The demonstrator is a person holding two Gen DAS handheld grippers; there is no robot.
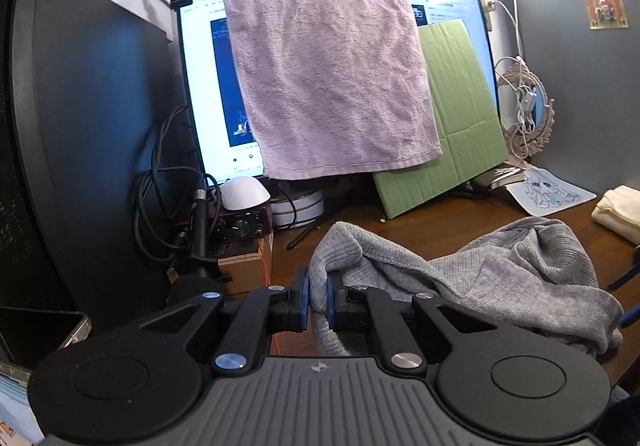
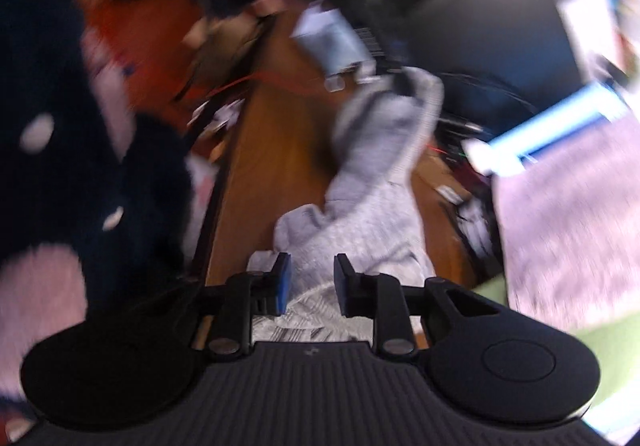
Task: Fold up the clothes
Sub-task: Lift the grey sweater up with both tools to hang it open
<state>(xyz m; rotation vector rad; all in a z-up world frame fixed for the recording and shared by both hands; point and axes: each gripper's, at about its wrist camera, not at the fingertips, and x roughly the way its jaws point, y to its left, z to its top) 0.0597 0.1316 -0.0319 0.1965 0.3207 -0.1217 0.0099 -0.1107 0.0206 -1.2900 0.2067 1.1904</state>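
Clearly the gray sweater (image 1: 480,274) is soft and light, crumpled on the tabletop (image 1: 420,221). Left hand-held gripper (image 1: 318,296) clamps its 9 o'clock edge; right hand-held gripper (image 2: 312,282) stands apart above it.

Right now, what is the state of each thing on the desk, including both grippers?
Left gripper: jaws shut on the grey sweater.
Grey sweater: crumpled on the desk, not folded.
Right gripper: jaws open above the sweater, not pressing it.
Pink towel: hanging over the monitor.
Monitor: switched on.
Green cardboard: leaning against the monitor.
Cream cloth: folded.
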